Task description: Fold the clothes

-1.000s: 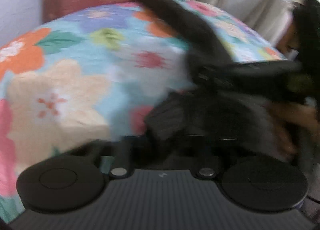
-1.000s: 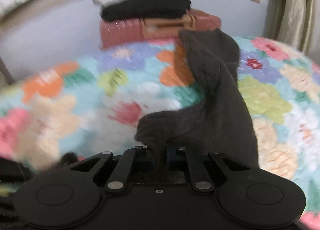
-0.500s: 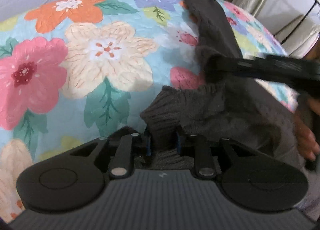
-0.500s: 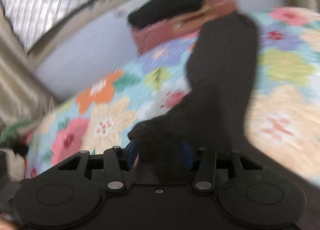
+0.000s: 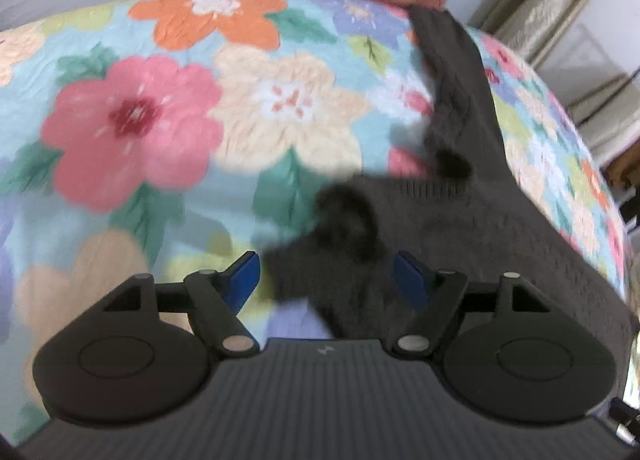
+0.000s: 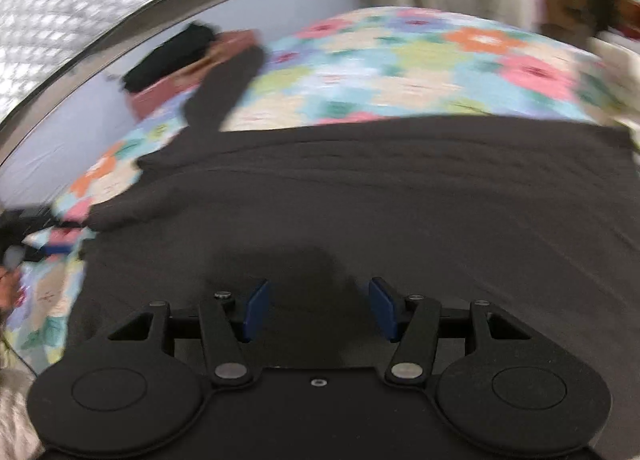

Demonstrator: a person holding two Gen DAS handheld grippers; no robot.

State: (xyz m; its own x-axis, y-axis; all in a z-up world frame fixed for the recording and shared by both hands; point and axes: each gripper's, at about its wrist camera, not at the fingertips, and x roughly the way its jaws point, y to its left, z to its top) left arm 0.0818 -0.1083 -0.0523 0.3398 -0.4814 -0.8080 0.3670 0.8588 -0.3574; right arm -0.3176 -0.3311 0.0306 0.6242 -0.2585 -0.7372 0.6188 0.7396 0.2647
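Dark knit sweater (image 6: 400, 196) is lying across the floral bed (image 5: 160, 132), one sleeve (image 5: 452, 72) reaching toward its far edge; left gripper (image 5: 326, 280) and right gripper (image 6: 318, 308) are both hovering released.

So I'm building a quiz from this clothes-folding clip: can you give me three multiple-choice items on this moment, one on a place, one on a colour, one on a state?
1. Where does the dark grey knitted sweater lie?
A. on the floral quilted bedspread
B. on the floor
C. on a chair

2. What colour are the gripper finger pads?
A. red
B. blue
C. white

3. How do the jaws of the left gripper and the right gripper stand?
A. both shut
B. only left open
C. both open

Answers:
1. A, since the knit spreads across the flowered cover in both views.
2. B, since each finger shows a blue pad.
3. C, since a wide gap separates each pair of pads.
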